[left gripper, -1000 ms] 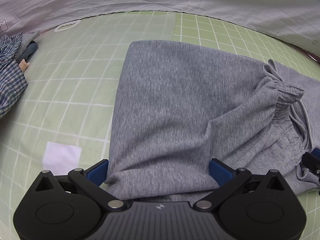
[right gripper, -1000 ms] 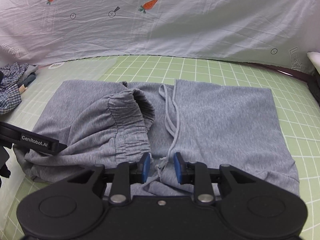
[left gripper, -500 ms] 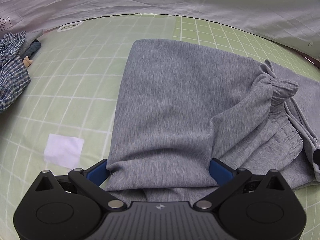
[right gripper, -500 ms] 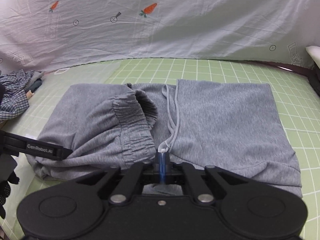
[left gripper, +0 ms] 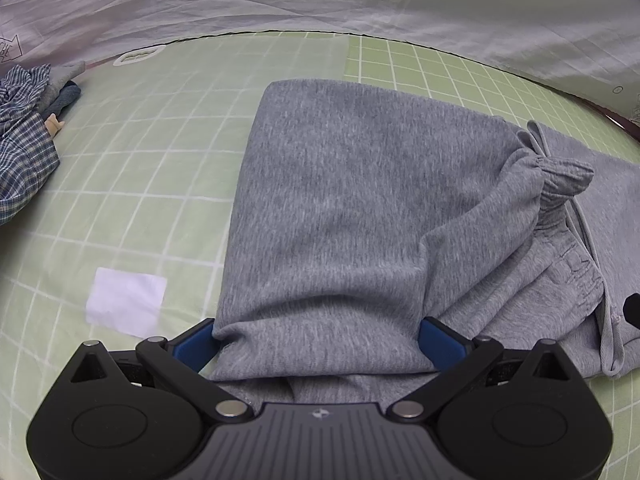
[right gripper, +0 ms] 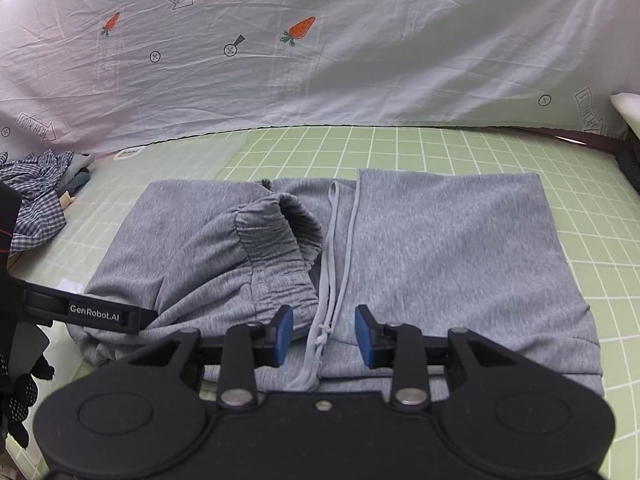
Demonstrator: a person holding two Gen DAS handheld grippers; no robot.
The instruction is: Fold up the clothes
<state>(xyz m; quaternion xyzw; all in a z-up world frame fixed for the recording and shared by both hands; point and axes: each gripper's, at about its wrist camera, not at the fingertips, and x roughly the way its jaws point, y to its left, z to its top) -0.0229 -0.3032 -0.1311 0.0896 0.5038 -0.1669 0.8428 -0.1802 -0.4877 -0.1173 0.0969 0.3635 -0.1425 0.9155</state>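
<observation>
Since half a second before, my right gripper (right gripper: 323, 334) had gone from pinched shut on the drawstring to spread apart, its blue pads standing either side of the knotted cord end without touching it. My left gripper (left gripper: 318, 344) kept its wide spread, and a thick fold of the grey sweatpants (left gripper: 360, 208) lay draped between its blue fingers (left gripper: 195, 346); the pads flanked the cloth rather than squeezing it. The sweatpants were soft heathered jersey, folded into a broad slab across the middle of the right wrist view (right gripper: 440, 248), with the ribbed, gathered elastic waistband (right gripper: 280, 240) bunched into a rounded hump left of centre. The drawstring (right gripper: 330, 264) ran as two flat pale cords down the centre to a small knot near the lower middle. Everything rested on a green cutting mat (right gripper: 420, 148) ruled in white squares. A crumpled blue plaid shirt (right gripper: 36, 200) sat at the left edge, and a wrinkled white sheet printed with carrots (right gripper: 320, 60) filled the upper frame.
</observation>
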